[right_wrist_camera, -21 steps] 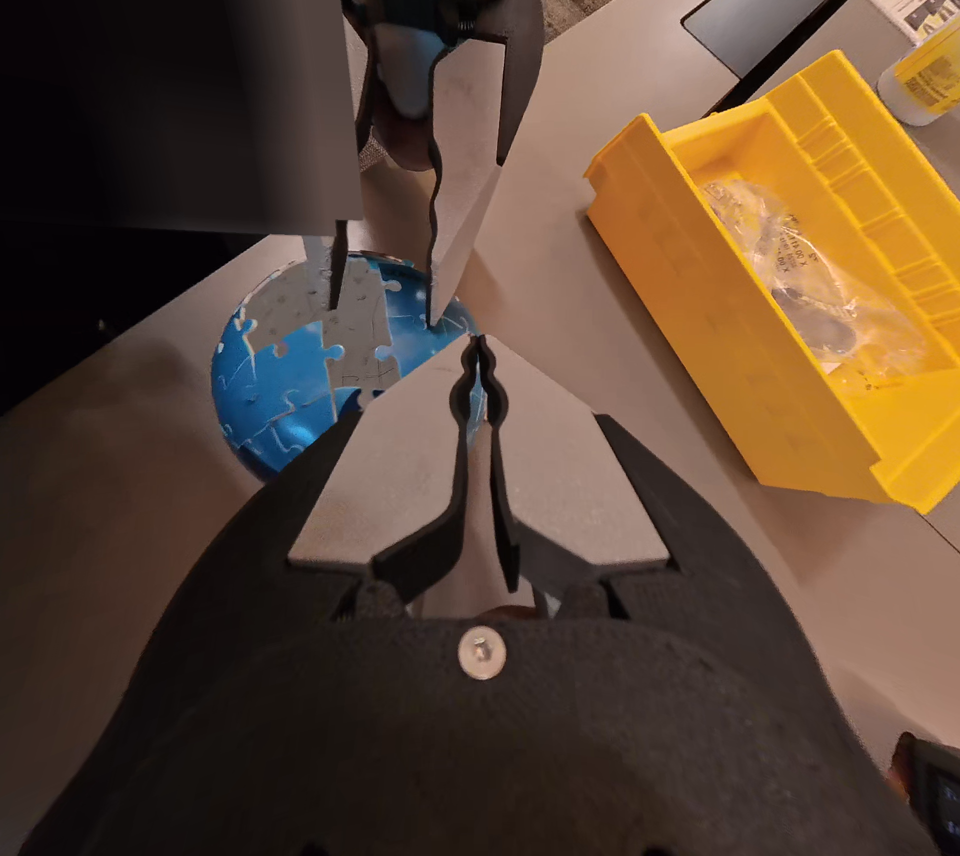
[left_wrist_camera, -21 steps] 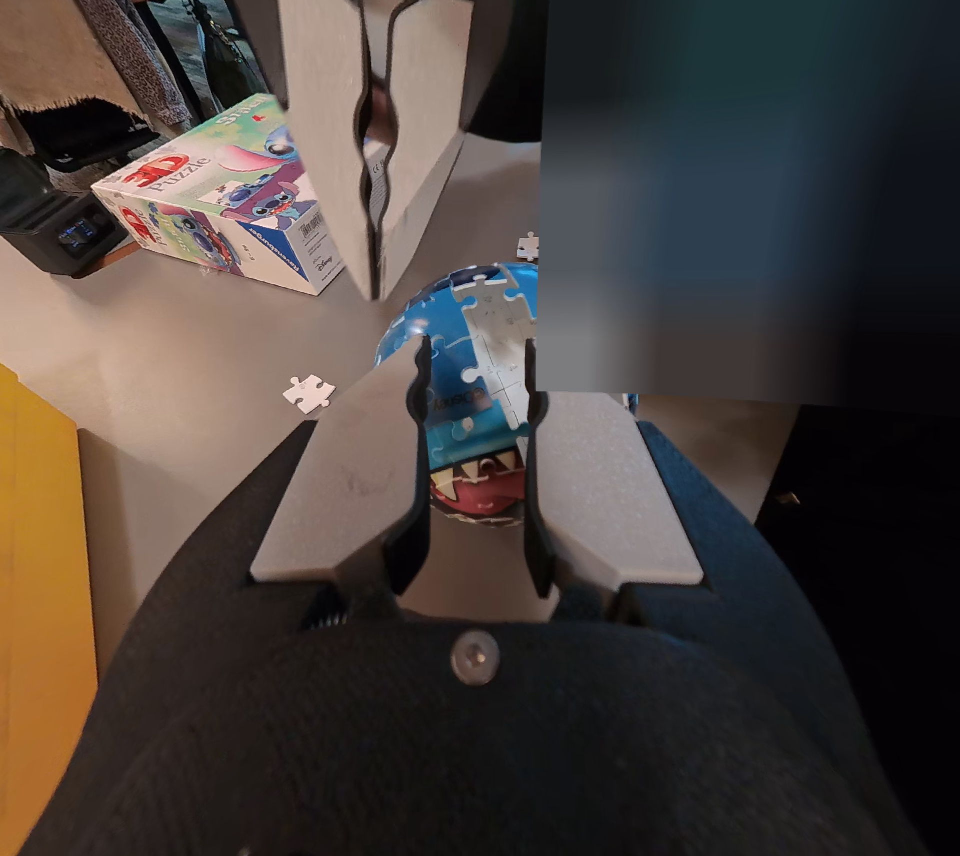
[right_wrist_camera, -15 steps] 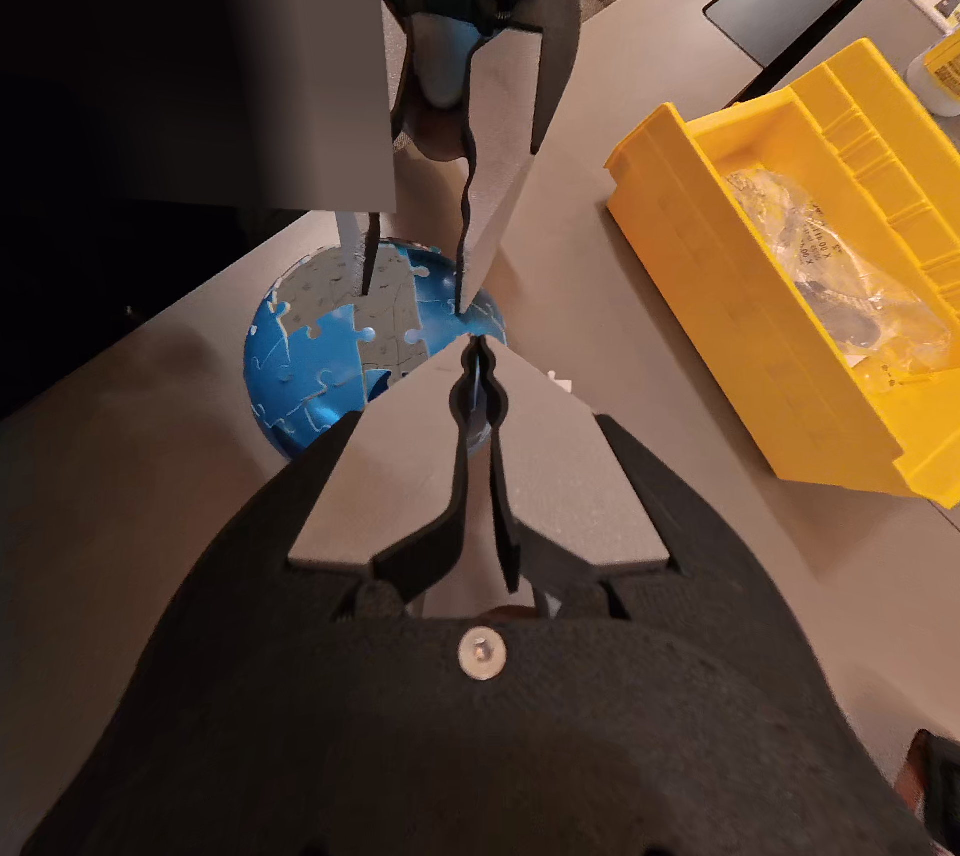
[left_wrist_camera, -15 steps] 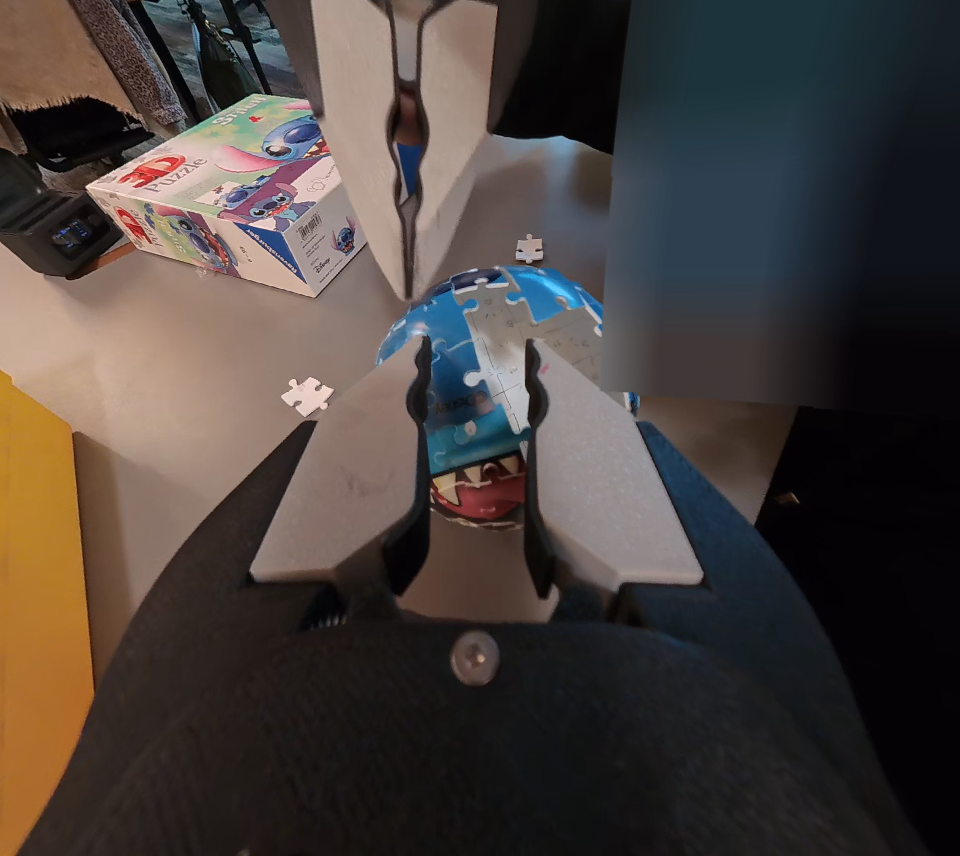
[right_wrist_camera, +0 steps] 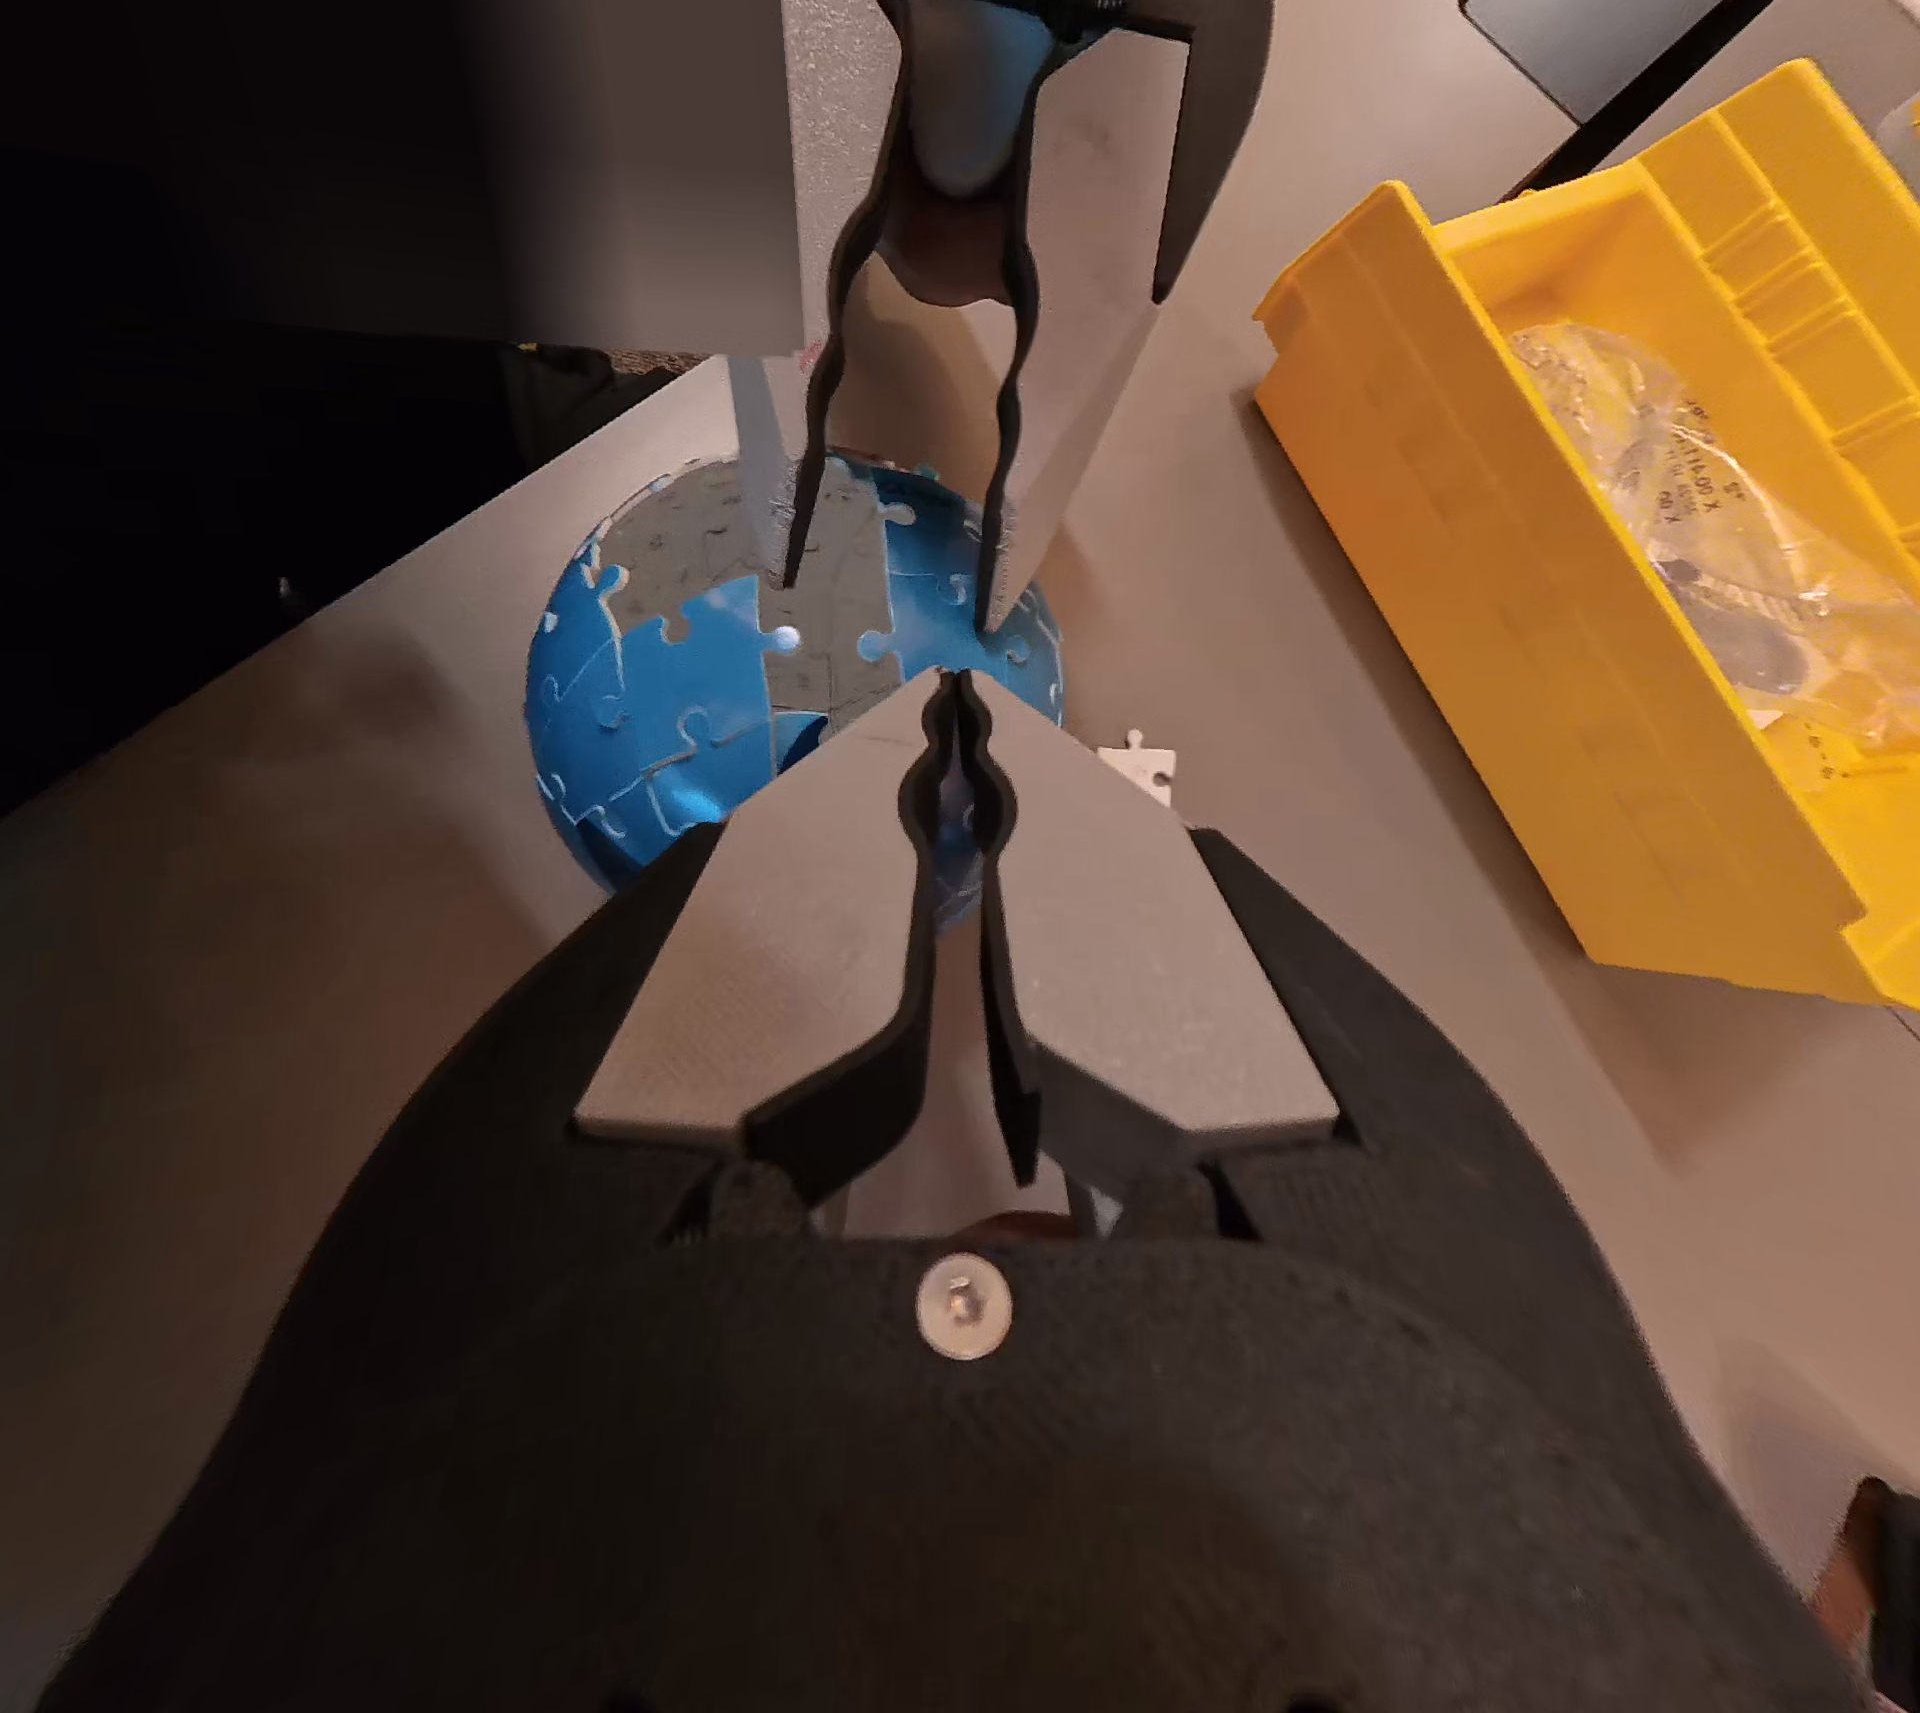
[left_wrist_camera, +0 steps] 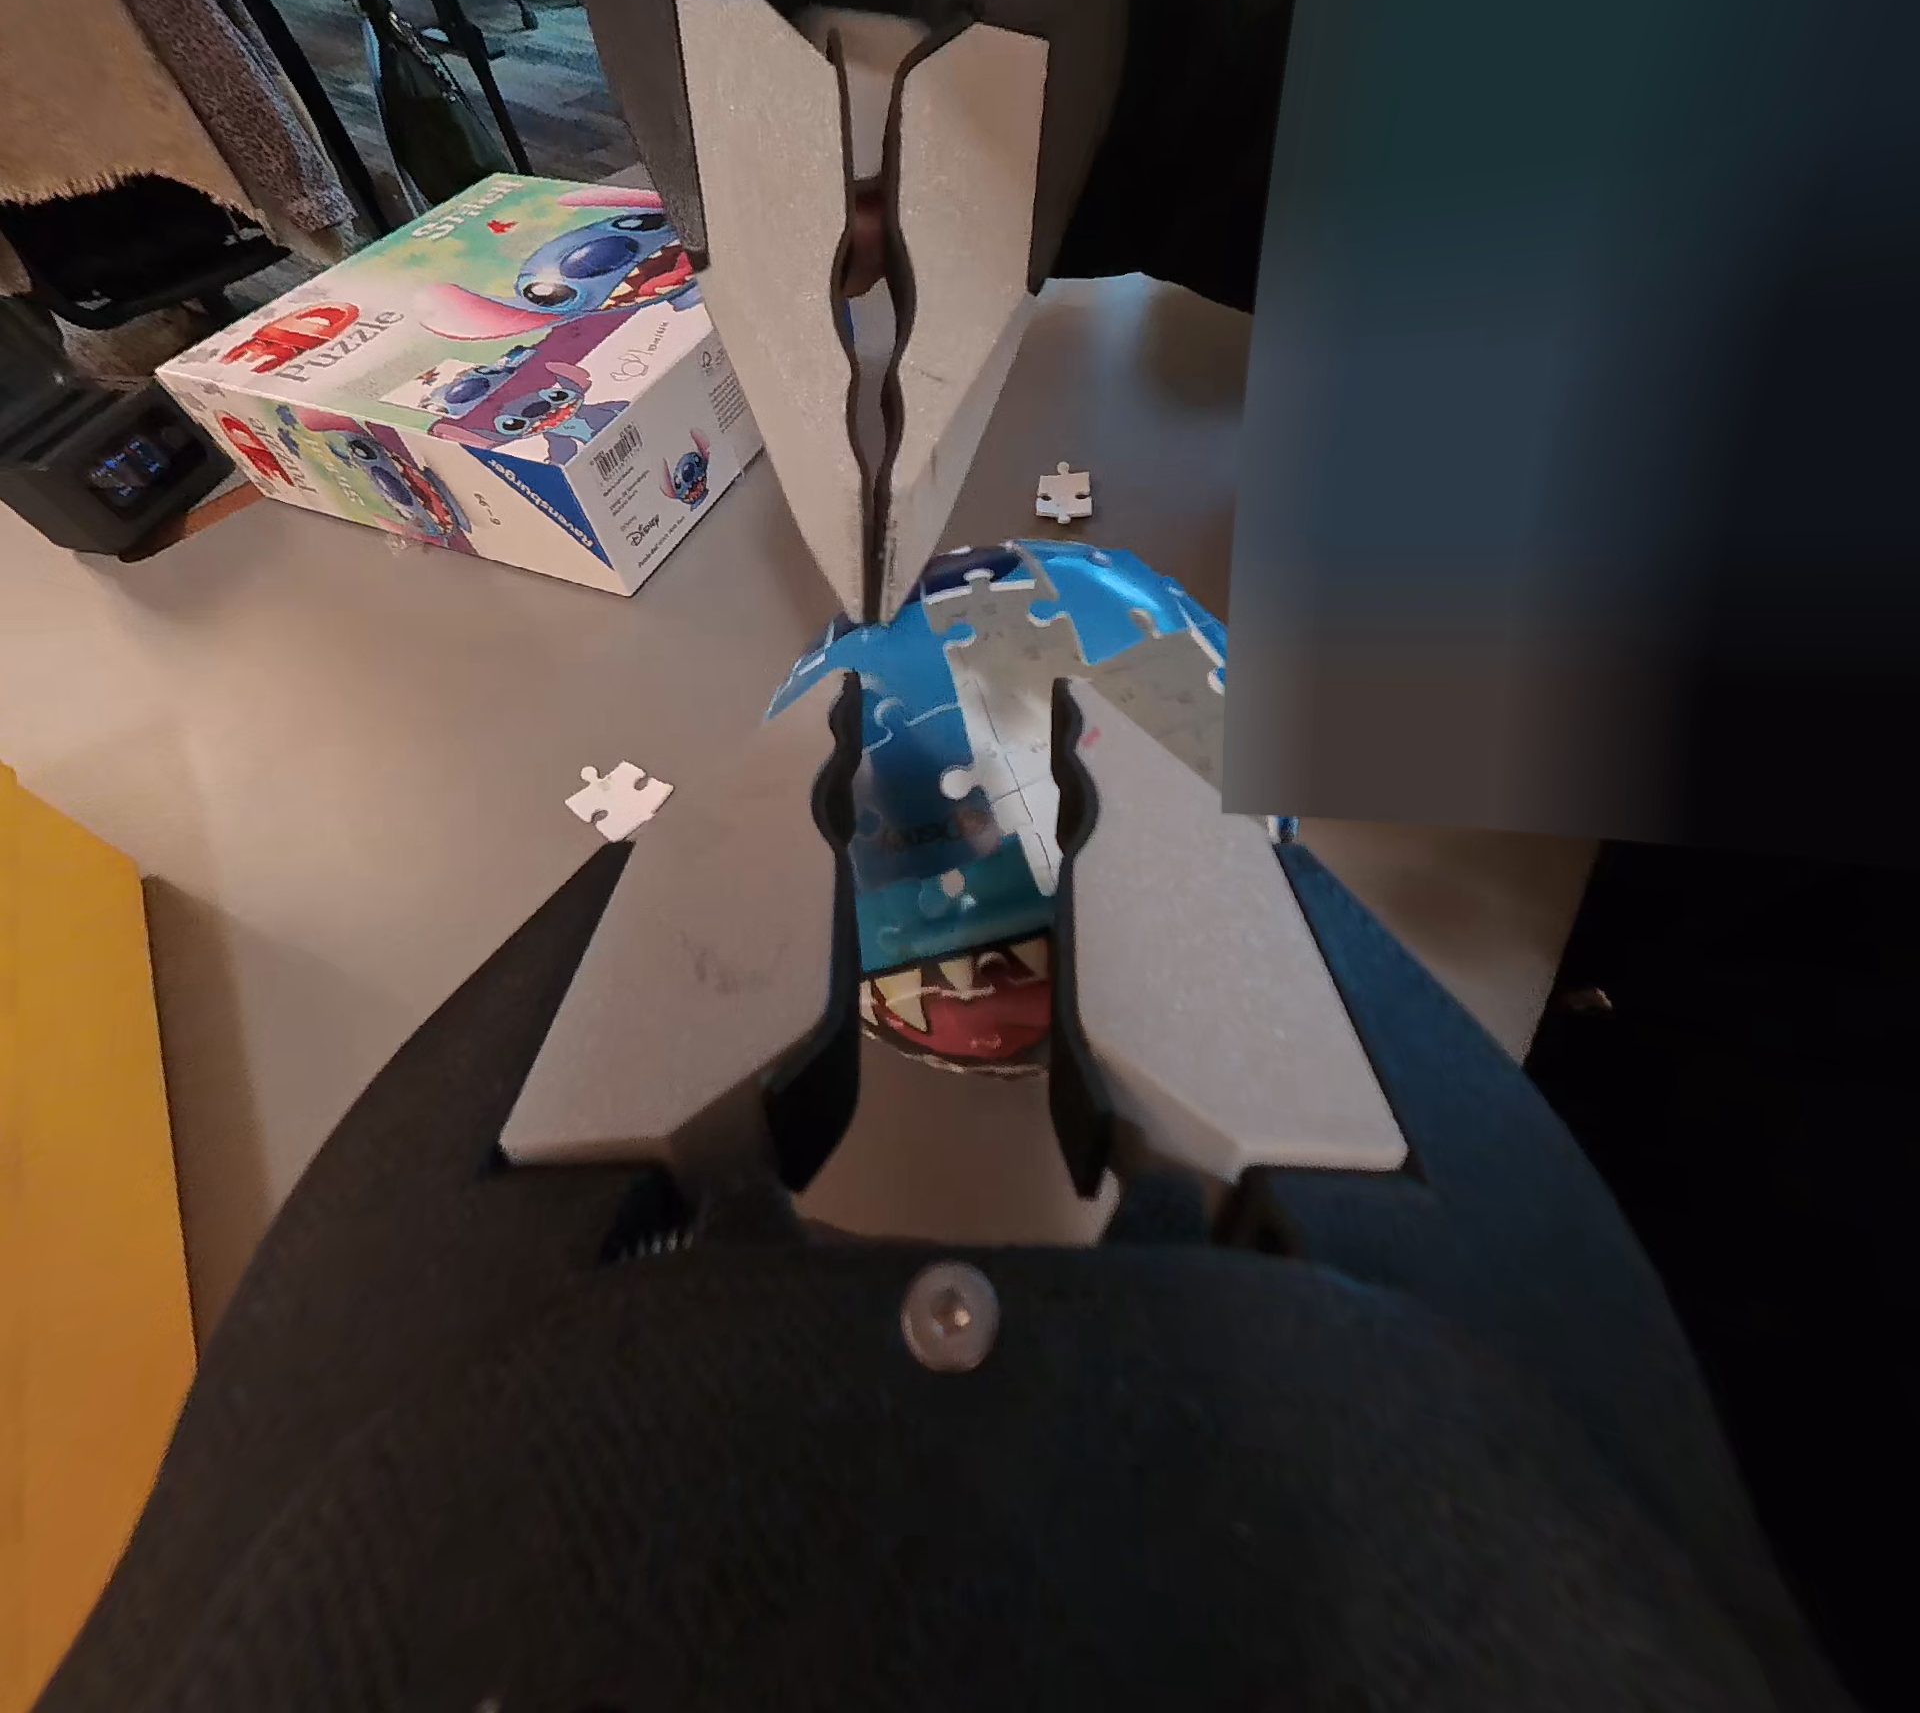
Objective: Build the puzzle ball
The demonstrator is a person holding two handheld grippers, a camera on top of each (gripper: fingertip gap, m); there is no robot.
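Right wrist view puts the puzzle ball [right_wrist_camera: 665, 707] on the grey table [right_wrist_camera: 260, 936], partly built, a gap in its blue shell showing grey inner faces. My right gripper [right_wrist_camera: 954, 676] hovers just above it with its jaws pressed together on nothing I can see. My left gripper [left_wrist_camera: 954, 697] straddles the top with its fingers parted. I judge the ball light, hollow and brittle at the seams, so I would cradle it low on the finished blue curve, not at the open edge. Loose pieces [left_wrist_camera: 618, 799] lie near on the table.
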